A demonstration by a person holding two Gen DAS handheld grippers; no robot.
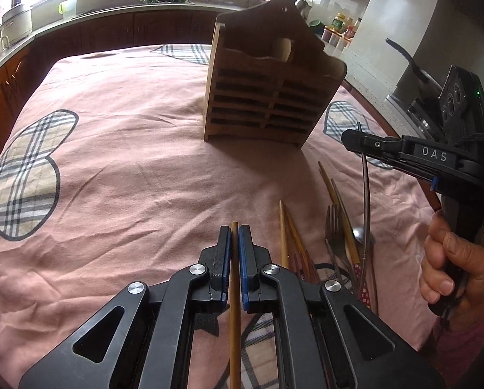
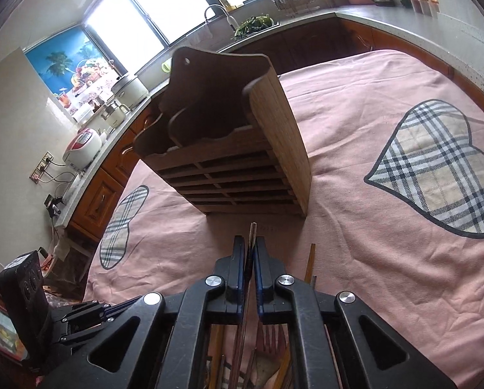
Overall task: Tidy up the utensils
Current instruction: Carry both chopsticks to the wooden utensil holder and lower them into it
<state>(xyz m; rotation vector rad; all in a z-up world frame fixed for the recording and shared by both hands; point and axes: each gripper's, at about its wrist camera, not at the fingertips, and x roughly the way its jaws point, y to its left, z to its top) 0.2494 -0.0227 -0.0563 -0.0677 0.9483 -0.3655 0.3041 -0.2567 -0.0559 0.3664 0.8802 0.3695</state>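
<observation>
A wooden utensil holder [image 1: 268,97] with slatted front stands upright on the pink tablecloth [image 1: 128,162]; it also shows in the right wrist view [image 2: 238,149]. My left gripper [image 1: 235,236] is shut on a wooden chopstick [image 1: 235,308]. My right gripper [image 2: 250,253] is shut on a thin metal utensil handle [image 2: 252,233]; in the left wrist view the right gripper [image 1: 355,141] holds that curved metal rod [image 1: 366,194] up at the right. Loose chopsticks [image 1: 287,236], a fork [image 1: 334,227] and a spoon [image 1: 360,235] lie on the cloth.
The cloth [image 2: 371,194] carries plaid heart patches [image 2: 436,168]. Kitchen counters [image 2: 404,22] with a sink, rice cookers [image 2: 83,149] and jars ring the table. A pan sits on the stove [image 1: 413,74] at the right.
</observation>
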